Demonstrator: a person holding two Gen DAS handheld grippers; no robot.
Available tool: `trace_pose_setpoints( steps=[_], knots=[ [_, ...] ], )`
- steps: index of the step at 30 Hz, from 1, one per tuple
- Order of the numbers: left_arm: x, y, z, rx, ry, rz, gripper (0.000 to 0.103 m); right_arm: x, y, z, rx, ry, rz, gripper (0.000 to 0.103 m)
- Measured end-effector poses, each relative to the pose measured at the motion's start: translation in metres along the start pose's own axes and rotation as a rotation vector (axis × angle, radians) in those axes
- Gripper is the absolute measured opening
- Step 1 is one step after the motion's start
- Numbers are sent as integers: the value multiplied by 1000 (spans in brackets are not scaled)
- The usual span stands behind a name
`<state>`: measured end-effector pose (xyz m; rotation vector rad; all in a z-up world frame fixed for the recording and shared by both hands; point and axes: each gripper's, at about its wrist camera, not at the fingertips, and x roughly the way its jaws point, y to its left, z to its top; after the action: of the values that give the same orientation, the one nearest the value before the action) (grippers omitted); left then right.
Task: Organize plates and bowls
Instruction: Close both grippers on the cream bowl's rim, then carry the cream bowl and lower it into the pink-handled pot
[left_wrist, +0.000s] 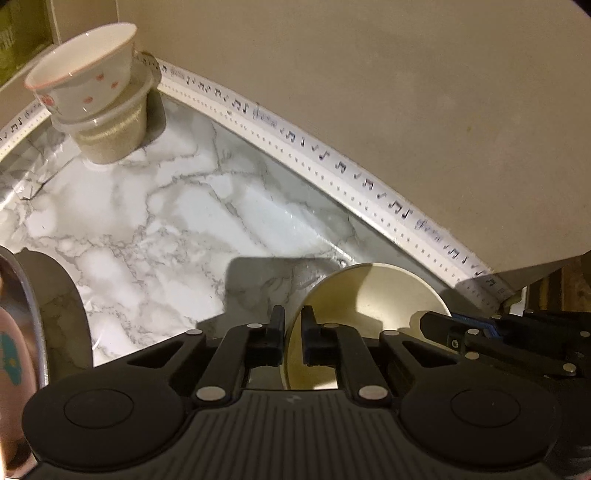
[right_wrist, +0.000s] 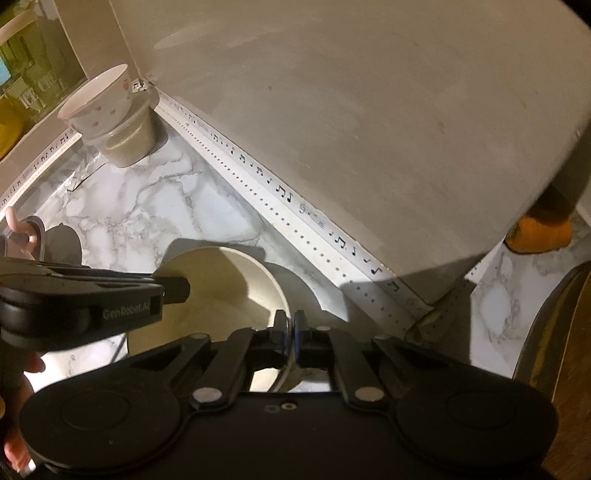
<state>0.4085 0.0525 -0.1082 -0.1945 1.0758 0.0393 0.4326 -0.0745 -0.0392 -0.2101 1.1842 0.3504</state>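
A cream bowl (left_wrist: 369, 295) sits low over the marble counter (left_wrist: 155, 229), held at two sides of its rim. My left gripper (left_wrist: 293, 325) is shut on the bowl's left rim, which runs up between the two pads. My right gripper (right_wrist: 290, 326) is shut on the opposite rim of the same bowl (right_wrist: 221, 288). Each gripper also shows in the other's view: the right gripper (left_wrist: 439, 325) and the left gripper (right_wrist: 177, 290). In the far corner a white bowl with red spots (left_wrist: 85, 85) is nested in a beige bowl (left_wrist: 114, 144).
Walls (left_wrist: 369, 92) close in the counter at the back and right, edged by a white strip with music notes (left_wrist: 295, 144). A shiny metal dish (left_wrist: 26, 306) stands at the left edge. An orange object (right_wrist: 539, 232) and a dark curved rim (right_wrist: 546, 325) lie at the right.
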Motion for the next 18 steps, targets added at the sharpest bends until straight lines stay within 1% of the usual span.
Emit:
trace_pose_setpoints(
  steps=[6,11,18],
  knots=[
    [-34,8,7,-3,-53,14,8,-15,4,13,-7,-32,21,4],
    [-69,25,6,-16,-95,45,8,-36,17,26,-26,-64,58,4],
    [-126,62,5,-53,-146,130,7,-60,61,39,-106,-95,124,4]
  ],
)
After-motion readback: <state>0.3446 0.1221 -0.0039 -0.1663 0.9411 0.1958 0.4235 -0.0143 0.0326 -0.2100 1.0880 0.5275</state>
